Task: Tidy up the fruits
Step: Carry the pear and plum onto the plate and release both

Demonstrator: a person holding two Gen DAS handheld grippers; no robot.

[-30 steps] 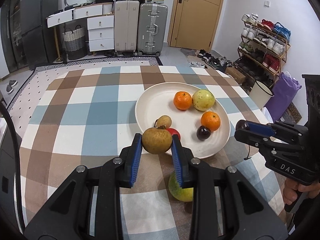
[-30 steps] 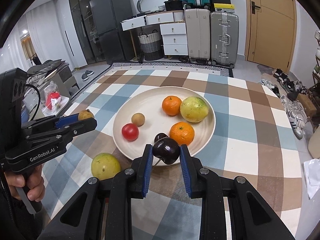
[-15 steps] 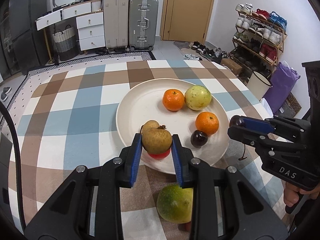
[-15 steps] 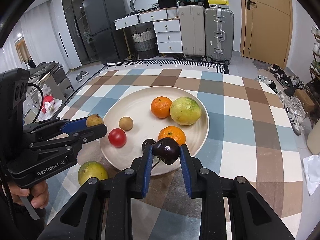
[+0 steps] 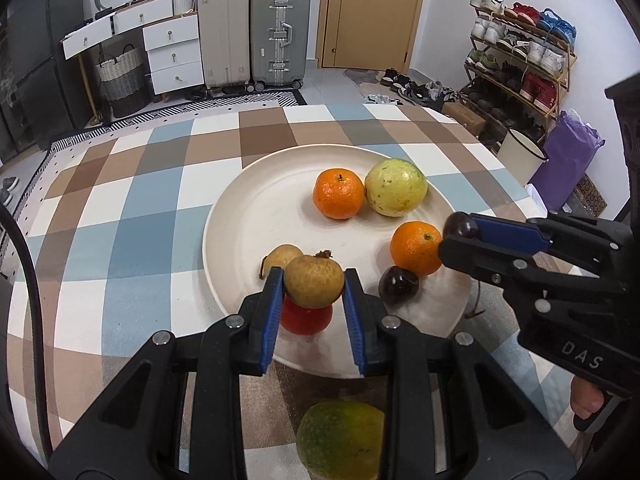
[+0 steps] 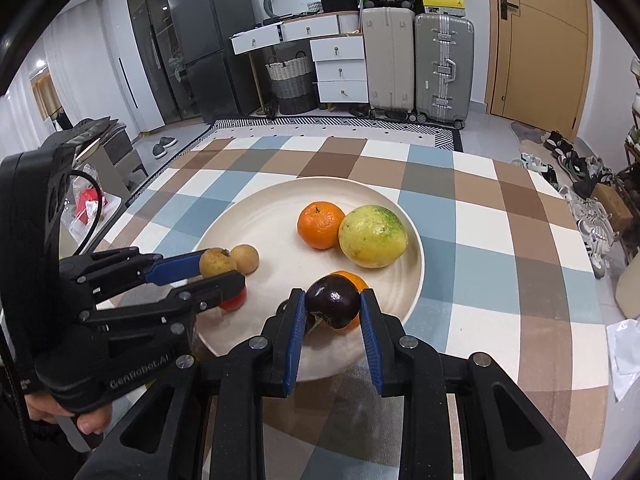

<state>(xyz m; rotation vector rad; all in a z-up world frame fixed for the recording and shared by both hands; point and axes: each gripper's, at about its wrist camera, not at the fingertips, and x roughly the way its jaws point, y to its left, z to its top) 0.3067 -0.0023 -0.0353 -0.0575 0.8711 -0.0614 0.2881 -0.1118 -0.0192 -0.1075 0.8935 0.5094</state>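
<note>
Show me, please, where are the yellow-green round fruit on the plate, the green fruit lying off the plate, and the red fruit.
yellow-green fruit [image 6: 373, 236], right wrist view, middle of its skin.
green fruit [image 5: 340, 438], left wrist view, its top, on the cloth.
red fruit [image 5: 306, 317], left wrist view, the part showing under the held brown fruit.

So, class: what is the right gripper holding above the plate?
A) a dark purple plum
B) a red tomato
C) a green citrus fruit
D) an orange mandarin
A: the right gripper is shut on the dark purple plum, held over the plate.
</note>
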